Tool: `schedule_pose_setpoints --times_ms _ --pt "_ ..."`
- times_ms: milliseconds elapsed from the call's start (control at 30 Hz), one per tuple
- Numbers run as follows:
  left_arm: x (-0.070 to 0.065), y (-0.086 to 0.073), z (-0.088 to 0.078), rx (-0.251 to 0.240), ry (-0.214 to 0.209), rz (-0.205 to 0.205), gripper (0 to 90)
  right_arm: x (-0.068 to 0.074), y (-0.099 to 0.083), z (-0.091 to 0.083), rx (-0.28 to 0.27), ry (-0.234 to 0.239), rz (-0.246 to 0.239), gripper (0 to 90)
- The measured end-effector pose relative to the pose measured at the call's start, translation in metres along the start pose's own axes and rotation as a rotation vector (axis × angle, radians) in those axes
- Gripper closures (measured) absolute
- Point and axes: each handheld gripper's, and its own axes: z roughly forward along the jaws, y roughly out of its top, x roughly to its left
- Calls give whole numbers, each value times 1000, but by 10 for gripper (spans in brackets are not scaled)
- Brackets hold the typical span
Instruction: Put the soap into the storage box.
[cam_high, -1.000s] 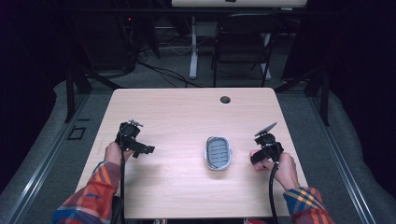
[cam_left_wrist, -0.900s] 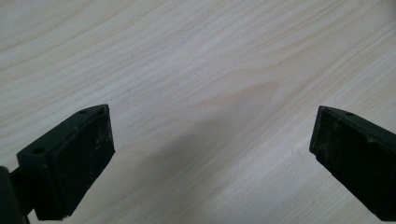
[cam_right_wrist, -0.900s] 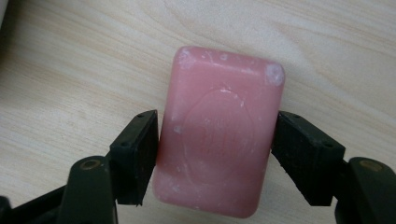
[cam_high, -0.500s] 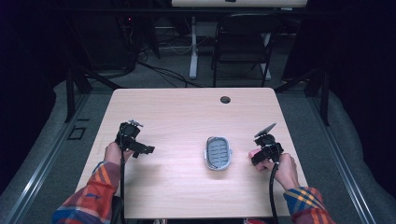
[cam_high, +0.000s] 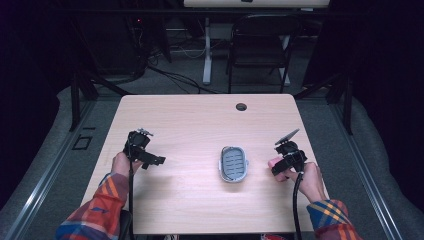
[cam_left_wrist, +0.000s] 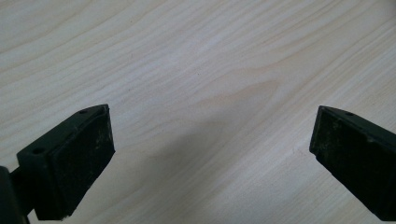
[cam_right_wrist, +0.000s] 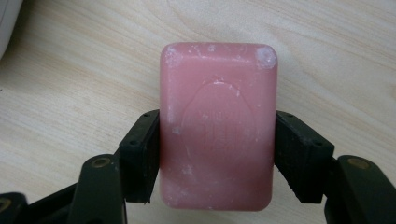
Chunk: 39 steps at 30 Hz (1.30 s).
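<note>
So, a pink bar of soap (cam_right_wrist: 217, 126) is clamped between the jaws of the right hand-held gripper (cam_high: 281, 161), squeezed on both long sides with most of the bar sticking out past the pads. It's held just above the light wood desk (cam_high: 200, 120), near the right edge as seen in the high view, where a bit of pink can be made out at the gripper's tip. A grey oval soap dish (cam_high: 234, 163) with a ribbed insert is parked near the middle of the desk, beside that gripper but not touching it; a white corner of it can be spotted at the top left of the right gripper view. The left hand-held gripper (cam_high: 145, 155) is held over the left side, well apart from the dish, jaws spread wide with nothing but bare wood between them.
</note>
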Motion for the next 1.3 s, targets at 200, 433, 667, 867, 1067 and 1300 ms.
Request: schedule_pose_setpoints --times_ms 200,433,667,867,1067,1300 --pt "0 0 -1 -6 -3 1 0 -1 -1 -4 0 10 -9 371" --pt "1 -1 -1 -8 -8 -1 0 1 1 -11 7 7 -35 372" --pt "0 0 -1 -5 -10 5 0 4 3 -20 -10 -2 -61 372" --pt "0 0 0 -3 -9 5 0 4 5 -24 -16 -7 -76 372" --pt "-1 0 0 -1 -13 10 0 5 5 -26 -16 -4 -80 372" --pt "-1 1 0 5 -12 14 0 6 8 -28 -15 0 -86 372"
